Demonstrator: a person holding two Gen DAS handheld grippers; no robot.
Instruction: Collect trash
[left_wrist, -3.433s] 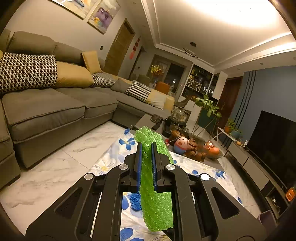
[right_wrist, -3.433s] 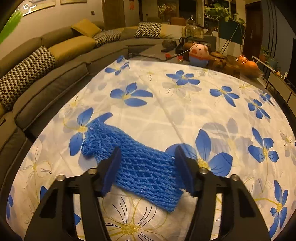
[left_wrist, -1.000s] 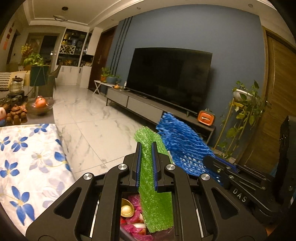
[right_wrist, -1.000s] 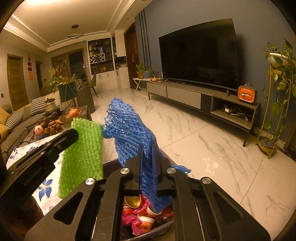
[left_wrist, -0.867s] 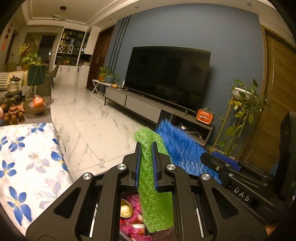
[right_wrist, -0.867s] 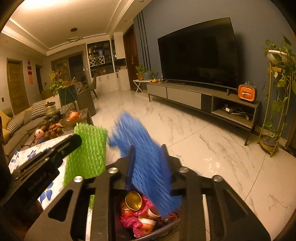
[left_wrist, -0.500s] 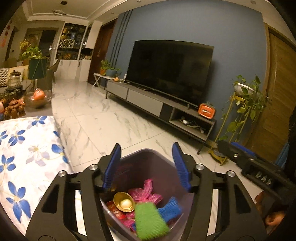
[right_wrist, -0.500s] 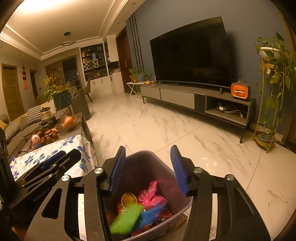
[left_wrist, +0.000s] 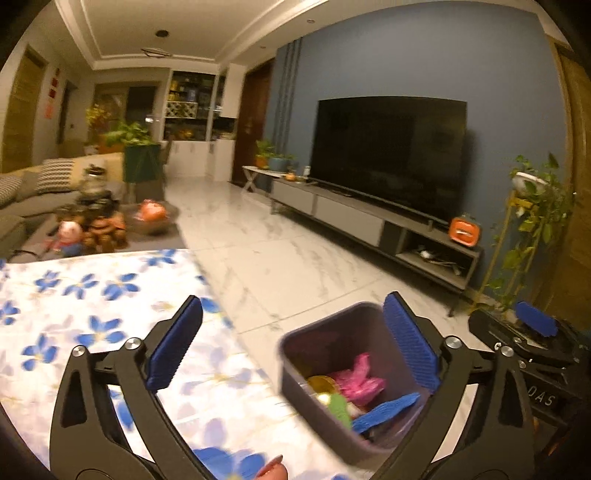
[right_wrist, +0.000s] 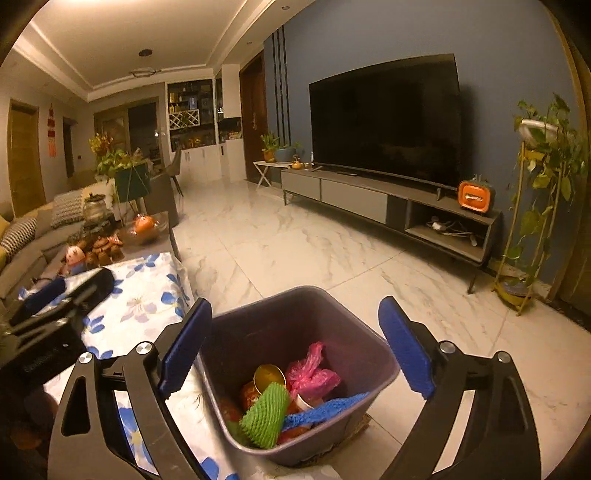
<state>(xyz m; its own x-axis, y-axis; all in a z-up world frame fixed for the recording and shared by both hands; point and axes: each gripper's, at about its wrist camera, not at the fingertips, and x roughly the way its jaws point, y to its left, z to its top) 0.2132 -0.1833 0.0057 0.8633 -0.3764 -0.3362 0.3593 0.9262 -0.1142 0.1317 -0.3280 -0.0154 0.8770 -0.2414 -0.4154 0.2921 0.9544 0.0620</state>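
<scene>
Both claws gape wide and grip nothing. From the left wrist, the left gripper (left_wrist: 291, 343) spreads its blue pads (left_wrist: 173, 349) over the flowered tablecloth (left_wrist: 74, 314), with the grey bin (left_wrist: 295, 384) off-centre at about four o'clock; inside lie the green foam net (left_wrist: 338, 404), the blue foam net (left_wrist: 386, 406), a pink bag (left_wrist: 360, 376) and a gold lid (left_wrist: 320, 384), and the right gripper's black body (left_wrist: 524, 343) juts in at three o'clock. From the right wrist, the right gripper (right_wrist: 295, 347) hangs almost straight above the same bin (right_wrist: 373, 343), centred at six o'clock, with both nets resting on top of the heap, the blue one draped against the near wall (right_wrist: 325, 408) and the green one (right_wrist: 266, 415) beside it. Judging by this, the drop looks done and the risk is in pulling away: a low finger could catch the rim and tip the bin, which stands close against the table's edge, or drag the loosely draped blue net out. Only the left view shows a fingertip (left_wrist: 271, 470) at six o'clock and bare tablecloth with no trash in sight; only the right view shows the whole of the bin's contents and how near the cloth's hanging corner (right_wrist: 177, 280) it stands
</scene>
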